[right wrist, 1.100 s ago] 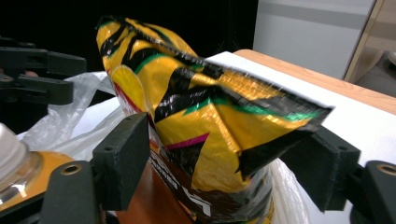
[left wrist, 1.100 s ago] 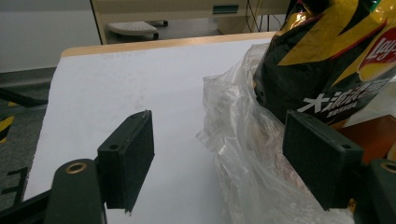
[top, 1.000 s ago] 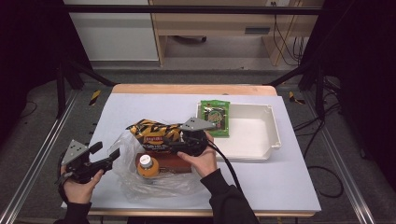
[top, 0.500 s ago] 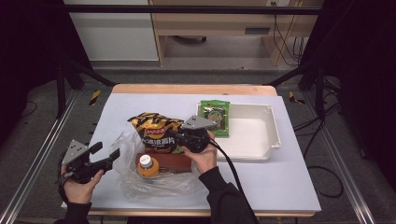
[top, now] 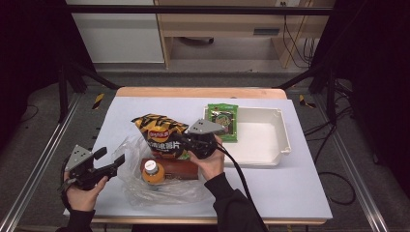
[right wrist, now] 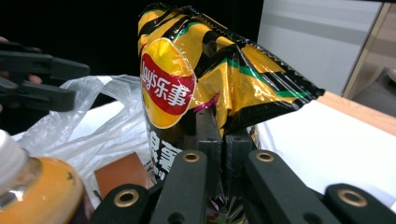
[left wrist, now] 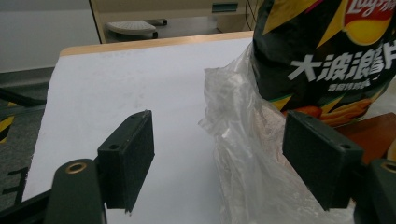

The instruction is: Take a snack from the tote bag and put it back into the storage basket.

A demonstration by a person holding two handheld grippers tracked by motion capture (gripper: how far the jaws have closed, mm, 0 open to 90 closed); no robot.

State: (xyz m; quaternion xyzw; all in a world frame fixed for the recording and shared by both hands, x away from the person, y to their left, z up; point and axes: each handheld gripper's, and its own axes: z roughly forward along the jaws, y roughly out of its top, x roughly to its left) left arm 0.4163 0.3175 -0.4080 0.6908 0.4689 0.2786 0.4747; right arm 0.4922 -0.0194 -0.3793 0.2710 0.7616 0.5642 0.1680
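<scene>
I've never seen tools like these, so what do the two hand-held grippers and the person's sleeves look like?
Each gripper, the left gripper and the right gripper, is black with two flat rectangular jaws, brass-coloured rivets at the joints and a grey three-cornered plate on top. A black cable trails from the right one. The person wears dark long sleeves.

black jaws pinch the yellow chip bag (right wrist: 205,79), orange bottle (right wrist: 37,196) at lower left.

Clear tabletop (top: 145,108) beyond plastic bag (top: 140,186)
</scene>
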